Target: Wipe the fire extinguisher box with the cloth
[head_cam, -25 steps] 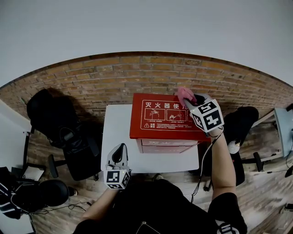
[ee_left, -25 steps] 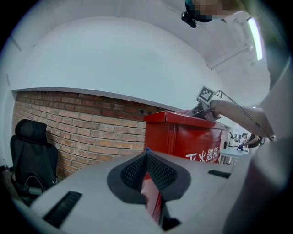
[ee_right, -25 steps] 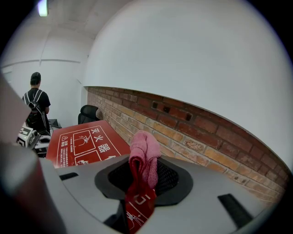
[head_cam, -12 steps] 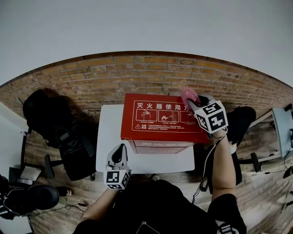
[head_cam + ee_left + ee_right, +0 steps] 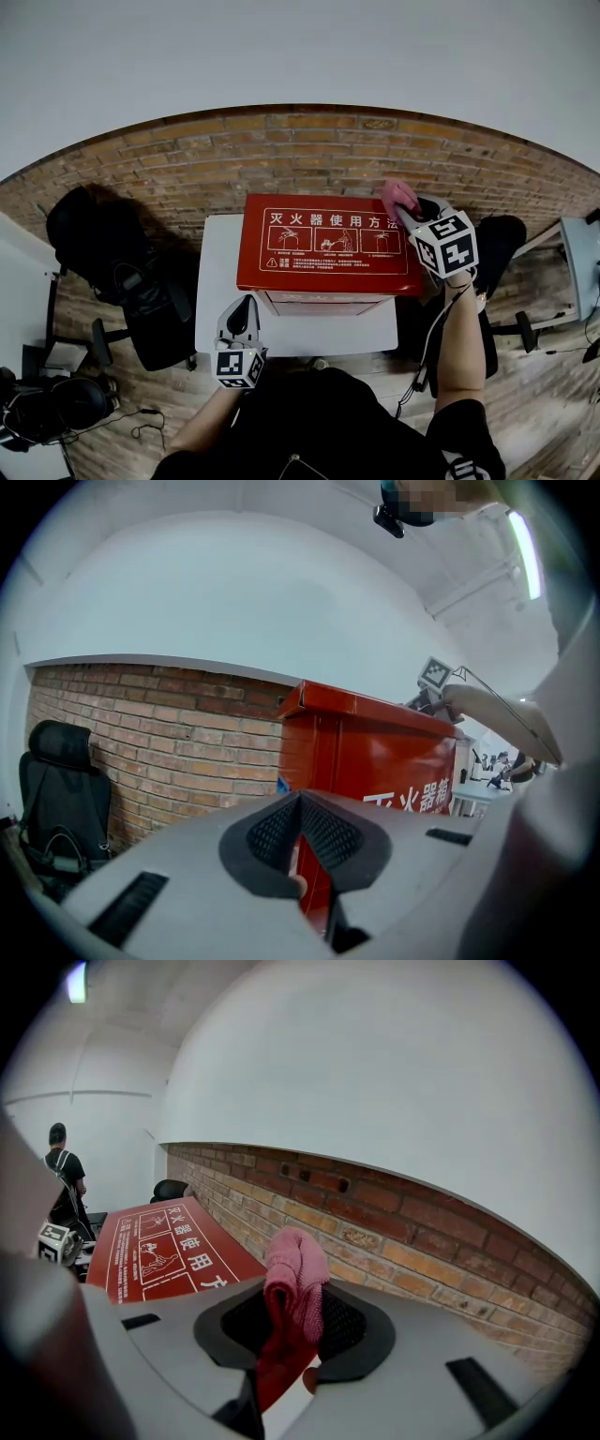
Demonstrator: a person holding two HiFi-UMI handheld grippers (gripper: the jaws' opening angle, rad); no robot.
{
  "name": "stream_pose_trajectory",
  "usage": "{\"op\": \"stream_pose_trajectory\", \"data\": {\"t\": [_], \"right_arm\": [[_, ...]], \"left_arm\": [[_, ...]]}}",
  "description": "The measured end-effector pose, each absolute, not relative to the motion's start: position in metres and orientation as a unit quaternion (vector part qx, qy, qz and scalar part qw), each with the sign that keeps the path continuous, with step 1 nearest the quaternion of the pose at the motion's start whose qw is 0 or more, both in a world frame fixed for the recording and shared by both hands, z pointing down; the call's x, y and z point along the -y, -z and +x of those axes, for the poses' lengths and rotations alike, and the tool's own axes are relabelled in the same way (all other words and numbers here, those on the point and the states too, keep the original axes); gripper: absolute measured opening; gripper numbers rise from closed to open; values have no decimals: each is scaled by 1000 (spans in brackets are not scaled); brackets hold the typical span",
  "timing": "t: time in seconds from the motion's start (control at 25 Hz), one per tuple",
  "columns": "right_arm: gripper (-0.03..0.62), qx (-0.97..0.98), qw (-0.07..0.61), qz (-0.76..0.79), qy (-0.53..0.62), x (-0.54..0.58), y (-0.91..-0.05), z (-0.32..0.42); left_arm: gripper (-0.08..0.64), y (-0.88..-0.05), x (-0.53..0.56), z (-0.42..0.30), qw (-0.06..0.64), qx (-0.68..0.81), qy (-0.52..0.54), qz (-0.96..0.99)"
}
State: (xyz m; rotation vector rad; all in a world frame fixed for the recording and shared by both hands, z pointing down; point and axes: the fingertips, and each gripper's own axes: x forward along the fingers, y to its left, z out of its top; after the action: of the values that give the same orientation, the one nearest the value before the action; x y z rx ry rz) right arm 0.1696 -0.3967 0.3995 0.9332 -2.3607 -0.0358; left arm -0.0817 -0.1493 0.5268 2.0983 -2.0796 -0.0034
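A red fire extinguisher box (image 5: 328, 251) with white print on its lid stands on a white table (image 5: 217, 281). My right gripper (image 5: 405, 206) is shut on a pink cloth (image 5: 397, 195) and holds it at the box's far right corner; in the right gripper view the cloth (image 5: 295, 1279) stands up between the jaws beside the lid (image 5: 155, 1246). My left gripper (image 5: 244, 314) is shut and empty, near the table's front left, in front of the box. In the left gripper view the box (image 5: 375, 761) rises just beyond the closed jaws.
A brick floor surrounds the table. A black office chair (image 5: 131, 272) stands to the left, another dark chair (image 5: 497, 246) to the right. Bags and cables (image 5: 52, 403) lie at lower left. A person (image 5: 64, 1180) stands far off in the right gripper view.
My right gripper with the cloth has slid rightward along the lid's far edge to its right corner. The view has shifted, so the box sits further left. The left gripper has stayed put.
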Motion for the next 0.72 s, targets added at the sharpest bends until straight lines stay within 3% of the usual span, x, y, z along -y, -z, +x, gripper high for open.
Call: {"op": "stream_pose_trajectory", "data": {"t": [0.72], "right_arm": [[117,888,232,398,9,407,-398,221]], "left_arm": [[21,-518,147,-75,81,726,-17,683]]}}
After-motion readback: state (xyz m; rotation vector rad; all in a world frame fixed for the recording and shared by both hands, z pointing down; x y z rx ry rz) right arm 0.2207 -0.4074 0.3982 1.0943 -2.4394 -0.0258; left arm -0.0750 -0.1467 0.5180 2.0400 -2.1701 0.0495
